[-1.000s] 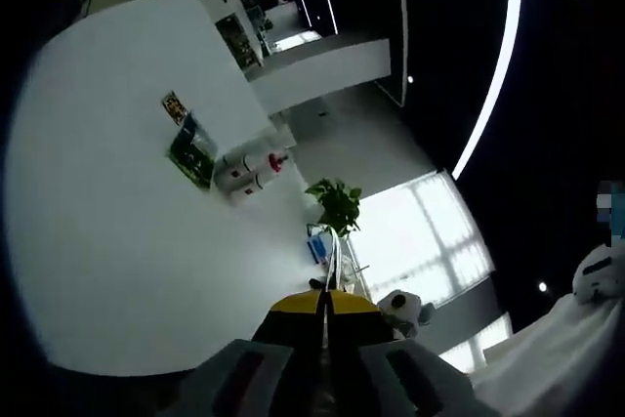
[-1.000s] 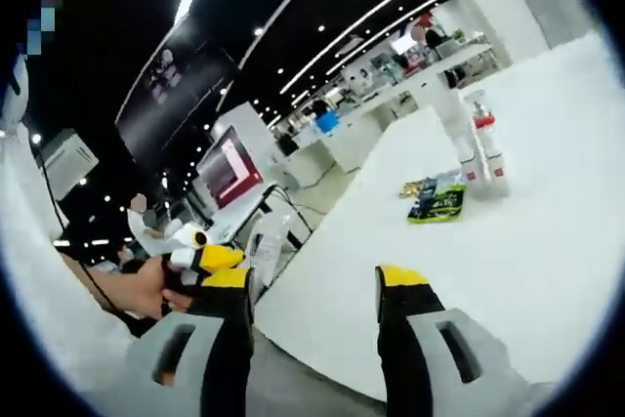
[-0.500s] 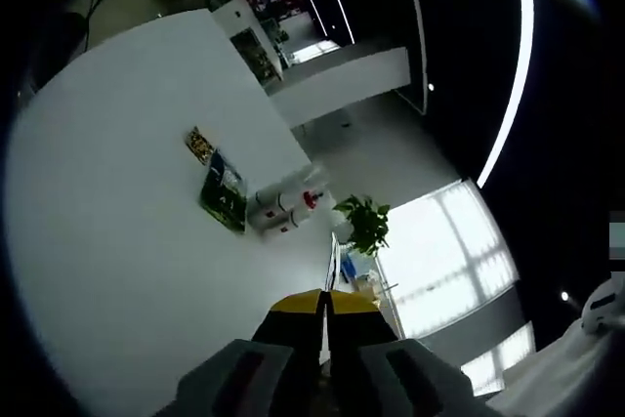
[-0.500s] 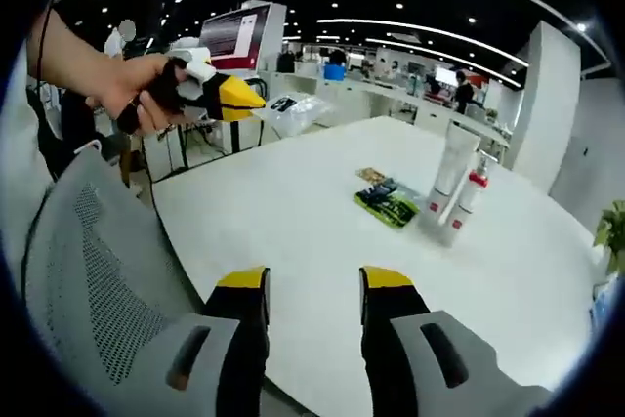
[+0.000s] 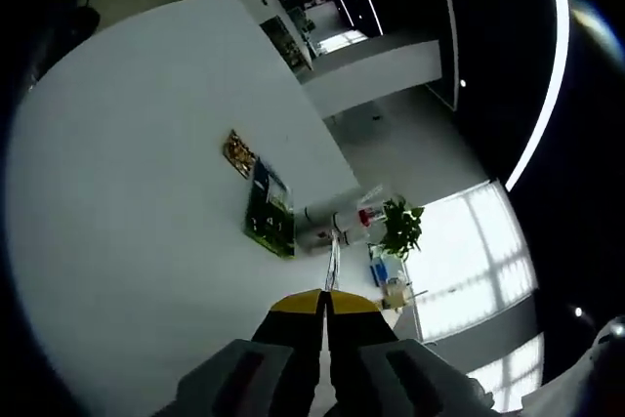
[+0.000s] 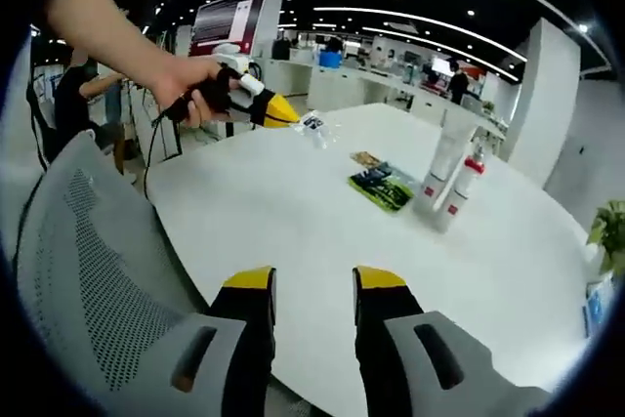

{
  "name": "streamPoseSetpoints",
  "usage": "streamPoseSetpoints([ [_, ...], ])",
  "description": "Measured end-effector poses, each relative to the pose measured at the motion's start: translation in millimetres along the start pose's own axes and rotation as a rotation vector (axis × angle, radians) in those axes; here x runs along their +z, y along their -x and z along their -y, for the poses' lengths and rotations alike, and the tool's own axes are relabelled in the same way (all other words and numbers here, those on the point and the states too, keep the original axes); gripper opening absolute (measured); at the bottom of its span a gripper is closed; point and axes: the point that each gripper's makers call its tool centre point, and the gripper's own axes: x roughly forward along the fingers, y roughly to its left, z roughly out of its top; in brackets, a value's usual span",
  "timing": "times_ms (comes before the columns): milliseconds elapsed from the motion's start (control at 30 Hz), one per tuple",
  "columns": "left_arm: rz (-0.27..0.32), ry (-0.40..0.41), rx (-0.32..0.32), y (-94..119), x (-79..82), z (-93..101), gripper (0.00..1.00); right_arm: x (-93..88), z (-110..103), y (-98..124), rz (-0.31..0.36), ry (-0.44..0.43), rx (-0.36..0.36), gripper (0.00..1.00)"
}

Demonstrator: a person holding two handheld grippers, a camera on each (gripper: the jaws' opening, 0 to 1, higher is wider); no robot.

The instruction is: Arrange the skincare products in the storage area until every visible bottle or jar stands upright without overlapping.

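Two claws: right claw (image 6: 312, 285) nearest, jaws apart over the counter (image 6: 293, 241) edge; left claw (image 5: 324, 302) pressed together, gripping nothing.
Hand (image 6: 195, 90): holds the left claw above the counter's far-left edge.
Green sachet (image 6: 381, 187): flat, mid-counter.
Tube (image 6: 441, 165) and red-capped bottle (image 6: 463, 187): upright, just beyond the sachet, side by side.

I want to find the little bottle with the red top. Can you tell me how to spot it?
Look at the big white table. Far across it, past the flat green packet, two white containers stand close together. The taller plain one is a tube; the bottle beside it is shorter and slimmer, and it alone has a red cap.
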Motion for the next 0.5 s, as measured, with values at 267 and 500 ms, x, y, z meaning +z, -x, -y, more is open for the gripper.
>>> streamPoseSetpoints([
  [267,-0.013,0.007,0.081,-19,35.7,-28.2,0.01,-0.6,3,1,0.000,-0.021,-0.006,0.27],
  [500,-0.025,0.007,0.162,-32,57.6,-53.9,0.01,-2.6,1,0,-0.013,-0.038,0.013,0.28],
])
